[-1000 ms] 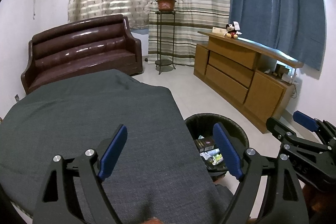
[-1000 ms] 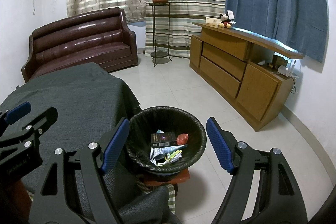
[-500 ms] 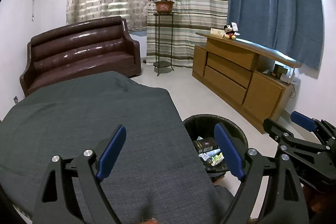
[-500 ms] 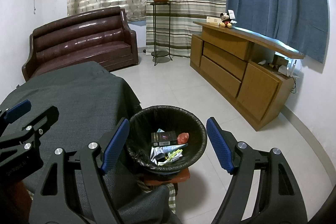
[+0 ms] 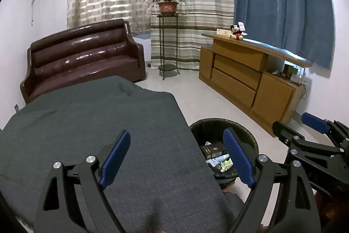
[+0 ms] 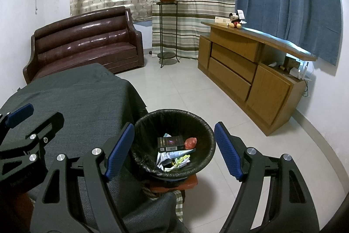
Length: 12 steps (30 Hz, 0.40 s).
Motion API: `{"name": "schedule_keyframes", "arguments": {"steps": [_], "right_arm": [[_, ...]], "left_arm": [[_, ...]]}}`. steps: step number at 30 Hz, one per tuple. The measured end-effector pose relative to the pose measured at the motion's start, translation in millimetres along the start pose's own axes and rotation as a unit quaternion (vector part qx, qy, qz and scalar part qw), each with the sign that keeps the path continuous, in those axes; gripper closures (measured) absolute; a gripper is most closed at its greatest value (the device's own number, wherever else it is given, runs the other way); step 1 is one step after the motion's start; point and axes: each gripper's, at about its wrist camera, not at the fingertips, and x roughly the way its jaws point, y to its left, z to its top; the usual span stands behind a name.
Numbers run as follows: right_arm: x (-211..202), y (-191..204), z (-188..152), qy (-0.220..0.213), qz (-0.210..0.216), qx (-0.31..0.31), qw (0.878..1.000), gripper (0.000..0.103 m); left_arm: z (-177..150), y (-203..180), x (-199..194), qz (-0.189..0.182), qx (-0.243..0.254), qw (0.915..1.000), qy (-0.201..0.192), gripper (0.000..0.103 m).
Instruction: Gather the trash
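Observation:
A round bin lined with a black bag point(image 6: 174, 117) stands beside the table on a small red stool point(image 6: 187, 183). Inside lie a dark box point(image 6: 170, 142), a red crumpled piece point(image 6: 190, 143) and white and green scraps point(image 6: 174, 159). My right gripper point(image 6: 174, 154) hovers open above and in front of the bin with nothing between its blue pads. My left gripper point(image 5: 176, 158) is open over the grey cloth of the table point(image 5: 87, 119), holding nothing. The bin point(image 5: 218, 123) shows at the table's right edge in the left wrist view, and the right gripper point(image 5: 314, 126) shows at the far right.
A brown leather sofa point(image 6: 87, 43) stands behind the table. A metal plant stand point(image 6: 166, 36) with a potted plant is by the striped curtain. A wooden sideboard point(image 6: 250, 71) runs along the right wall with a plush toy point(image 6: 235, 20) on top. Pale tiled floor point(image 6: 185, 88) lies between them.
The left wrist view has shifted slightly and its jaws stand a touch wider. The right gripper and the bin look the same.

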Motion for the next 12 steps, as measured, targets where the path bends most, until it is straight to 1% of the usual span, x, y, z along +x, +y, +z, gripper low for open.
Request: {"name": "schedule_keyframes", "arguments": {"steps": [8,12], "right_arm": [[0.6,0.4,0.6,0.001,0.0,0.0,1.0,0.029],[-0.6,1.1,0.5,0.002,-0.001,-0.001,1.0,0.029]], "left_arm": [[0.6,-1.7,2.8,0.004,-0.006,0.9999,0.008,0.019],[2.2,-1.1,8.2,0.002,-0.011,0.9997,0.02,0.019]]}}
